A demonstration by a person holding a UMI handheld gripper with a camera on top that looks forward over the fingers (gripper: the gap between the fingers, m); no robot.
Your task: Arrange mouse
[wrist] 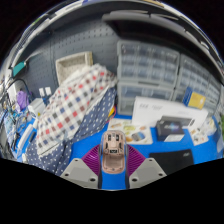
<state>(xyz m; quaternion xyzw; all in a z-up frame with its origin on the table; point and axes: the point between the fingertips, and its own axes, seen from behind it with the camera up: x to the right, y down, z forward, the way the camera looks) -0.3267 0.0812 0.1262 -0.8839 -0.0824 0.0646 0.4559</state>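
The mouse [113, 150] is filling the gap between the gripper's [113, 166] fingers, so nothing else is fitting there. Just ahead, a strip of blue table [84, 146] is lying bare — passable. To the left a checkered cloth [70, 108] is heaping up and blocking that side; ahead to the right, flat boxes [168, 127] are crowding the surface — shelving [150, 65] is closing off the far side.

Mouse [114, 146] underside hidden between tool [114, 165] pads.
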